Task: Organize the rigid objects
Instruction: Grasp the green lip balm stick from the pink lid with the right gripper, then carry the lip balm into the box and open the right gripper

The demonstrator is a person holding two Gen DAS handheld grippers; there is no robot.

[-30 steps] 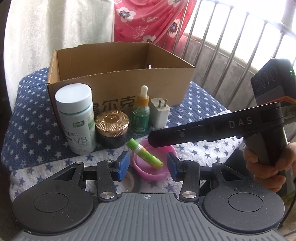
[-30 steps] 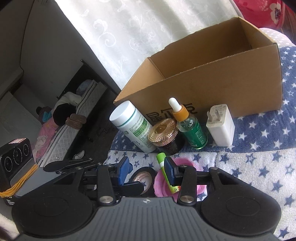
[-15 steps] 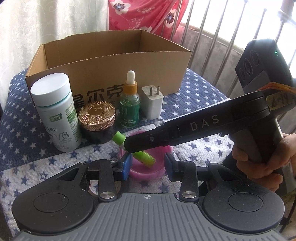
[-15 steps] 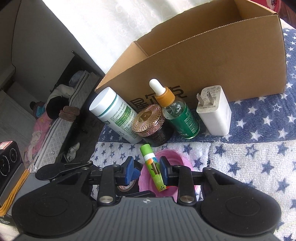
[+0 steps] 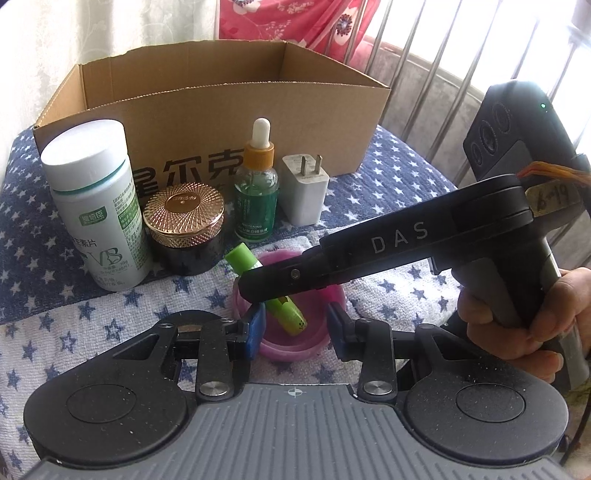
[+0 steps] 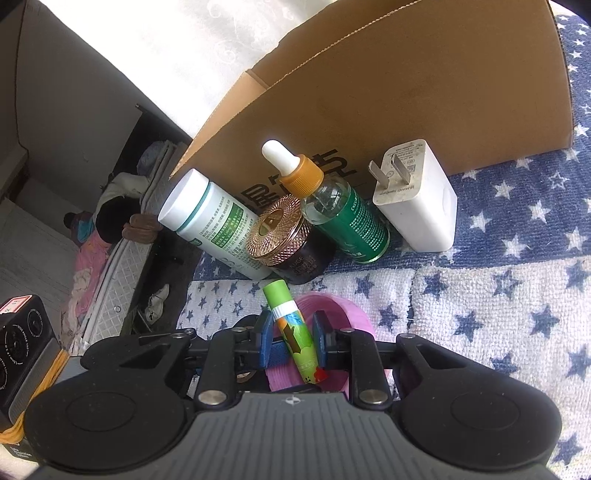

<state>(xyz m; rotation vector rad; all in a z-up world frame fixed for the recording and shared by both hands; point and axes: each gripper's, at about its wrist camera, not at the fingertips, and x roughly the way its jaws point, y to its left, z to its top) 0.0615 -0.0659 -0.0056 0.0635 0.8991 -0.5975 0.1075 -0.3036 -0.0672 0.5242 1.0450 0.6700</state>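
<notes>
Star-printed blue and white cloth (image 5: 388,177) covers the surface; metal railing (image 5: 436,74) and a pink floral fabric (image 5: 280,22) stand behind it. Open cardboard box (image 5: 221,110) sits at the back of the cloth. Lined up against its front wall, left to right: white vitamin bottle (image 5: 96,206), dark jar with gold lid (image 5: 184,232), green dropper bottle (image 5: 257,192), white plug adapter (image 5: 304,194). All four upright, close together.

Nearer the cameras, a pink ring (image 5: 295,332) lies flat on the cloth. Green lip balm stick (image 6: 293,328) is tilted over the ring, cap end pointing toward the jar.

Right gripper (image 6: 293,338) is clenched on the lip balm stick, blue pads pressed to either side of its middle; in the left wrist view its black finger crosses over the stick. A hand (image 5: 532,317) wraps the right gripper's handle.

Left gripper (image 5: 295,328) is released, jaws spread either side of the pink ring, grasping nothing.
</notes>
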